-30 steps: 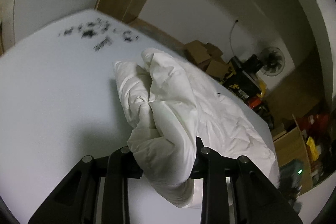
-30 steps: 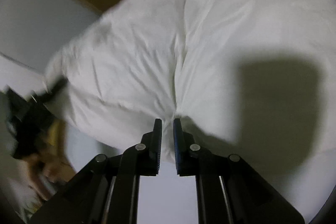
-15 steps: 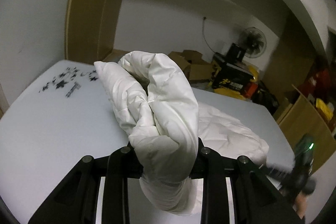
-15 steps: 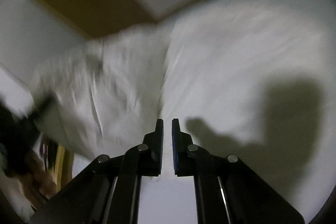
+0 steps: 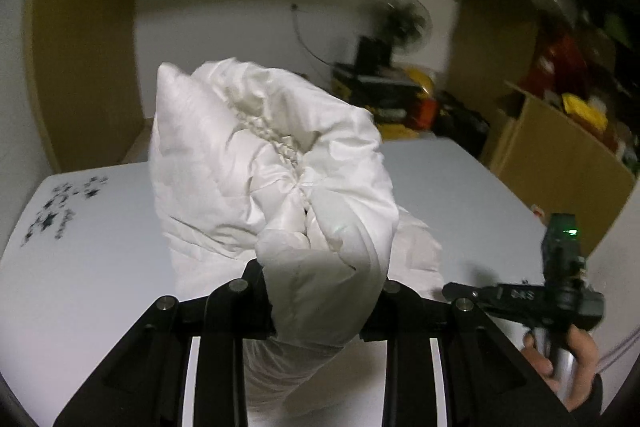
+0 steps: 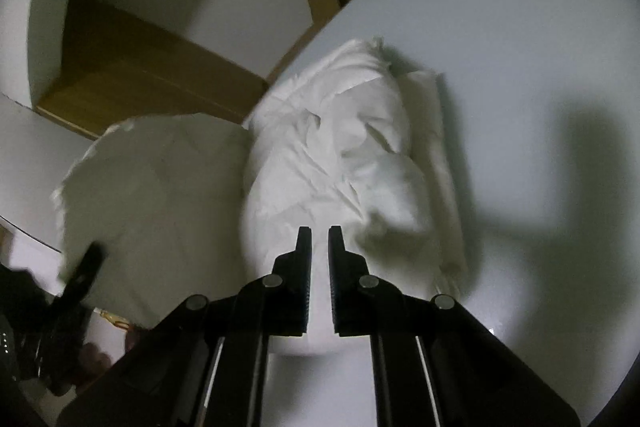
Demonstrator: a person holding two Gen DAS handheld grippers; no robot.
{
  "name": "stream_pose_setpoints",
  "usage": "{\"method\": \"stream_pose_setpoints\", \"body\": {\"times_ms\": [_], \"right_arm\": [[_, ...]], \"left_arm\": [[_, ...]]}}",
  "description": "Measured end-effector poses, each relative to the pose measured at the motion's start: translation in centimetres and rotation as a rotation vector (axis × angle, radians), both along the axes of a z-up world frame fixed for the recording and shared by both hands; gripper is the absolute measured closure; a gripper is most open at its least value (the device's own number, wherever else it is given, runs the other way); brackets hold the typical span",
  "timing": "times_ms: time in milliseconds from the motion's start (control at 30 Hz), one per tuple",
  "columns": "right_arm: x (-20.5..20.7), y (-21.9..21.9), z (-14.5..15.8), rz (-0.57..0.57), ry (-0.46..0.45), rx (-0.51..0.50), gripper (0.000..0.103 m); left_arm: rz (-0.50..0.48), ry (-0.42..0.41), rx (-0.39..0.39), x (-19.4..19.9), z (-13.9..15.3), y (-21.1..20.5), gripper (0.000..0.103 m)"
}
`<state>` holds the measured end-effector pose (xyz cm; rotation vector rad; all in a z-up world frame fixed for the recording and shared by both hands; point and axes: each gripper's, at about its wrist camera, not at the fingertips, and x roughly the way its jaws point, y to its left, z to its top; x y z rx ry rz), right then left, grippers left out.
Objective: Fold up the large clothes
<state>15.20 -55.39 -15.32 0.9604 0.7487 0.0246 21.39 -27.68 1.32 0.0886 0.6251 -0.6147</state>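
Nearest in the left wrist view, we note the left gripper (image 5: 320, 301) with its fingers clamped on a thick bunched wad of a white padded garment (image 5: 276, 163), which rises above the fingers and hangs below them; a gathered, elasticated seam shows at the top of the bunch. Nearest in the right wrist view, the right gripper (image 6: 319, 251) has its fingers drawn nearly together with a narrow gap, and the white padded garment (image 6: 340, 163) fills that gap, though we cannot tell whether the pads pinch it. Beyond the fingers the bulk of the garment lies crumpled on the white tabletop (image 6: 520, 47), and one puffed section stands lifted at the left of that view, where the left gripper's dark body shows blurred. In the left wrist view a hand (image 5: 568, 367) grasps the right gripper (image 5: 452, 291) at the lower right. Black star-shaped print (image 5: 60, 207) marks the tabletop's far left corner. Farther off stand cardboard boxes (image 5: 560, 147), a fan (image 5: 404, 19) and a white wall (image 5: 240, 7).
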Motion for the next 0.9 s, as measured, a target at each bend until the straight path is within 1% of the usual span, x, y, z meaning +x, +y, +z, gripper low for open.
{"method": "stream_pose_setpoints", "body": {"times_ms": [67,133,167,267,300,367,500,600,667,700,733,767,800,833,867,900], "right_arm": [[-2.6,-1.4,-0.4,-0.029,0.001,0.031,0.094],[-4.9,-2.4,-0.7,-0.067,-0.005,0.045,0.094],[-5.9,-2.9,-0.7,-0.093,-0.004,0.041,0.094],[-8.3,-4.1,-1.1,-0.149,0.001,0.047,0.093],[-8.6,-4.5,-1.1,-0.159,0.0,0.055,0.092],[-10.4,-5.3,-1.3,-0.193,-0.015,0.078,0.092],[-12.0,-4.9,-1.6,-0.216,-0.024,0.089,0.092],[-11.9,-2.6,-1.3,-0.203,-0.008,0.093,0.091],[-12.9,-2.4,-0.5,-0.196,-0.012,0.089,0.088],[-13.2,-2.2,-0.1,-0.196,-0.017,0.085,0.084],[-13.5,-1.9,0.5,-0.2,-0.022,0.078,0.081],[-12.9,-1.9,0.8,-0.205,-0.025,0.073,0.071],[-13.1,-1.6,1.5,-0.213,-0.032,0.061,0.059],[-13.4,-1.4,1.9,-0.219,-0.037,0.051,0.053],[-13.7,-1.0,2.8,-0.223,-0.043,0.03,0.045],[-13.4,-1.0,3.2,-0.22,-0.05,0.017,0.044]], "left_arm": [[-0.044,0.031,0.036,-0.5,-1.4,-3.0,0.075],[-0.078,0.054,0.073,-0.9,-3.3,-5.0,0.075],[-0.101,0.061,0.108,-1.5,-4.3,-6.3,0.075],[-0.202,0.082,0.256,-2.9,-8.2,-10.8,0.074],[-0.215,0.085,0.278,-3.1,-9.1,-11.5,0.073],[-0.221,0.101,0.307,-3.2,-10.6,-12.9,0.073],[-0.226,0.18,0.303,-1.7,-12.0,-14.0,0.072],[-0.237,0.233,0.262,0.1,-12.9,-13.7,0.069],[-0.236,0.267,0.201,0.5,-12.6,-12.8,0.068],[-0.235,0.28,0.181,1.5,-12.4,-12.3,0.067],[-0.233,0.295,0.155,1.5,-12.0,-11.7,0.067],[-0.234,0.309,0.126,1.3,-11.4,-11.0,0.064],[-0.246,0.321,0.082,0.9,-10.8,-9.8,0.052],[-0.27,0.334,0.033,0.1,-9.9,-8.7,0.044],[-0.31,0.347,-0.031,-0.5,-8.9,-7.4,0.027],[-0.344,0.349,-0.08,-1.4,-7.9,-5.7,0.014]]}}
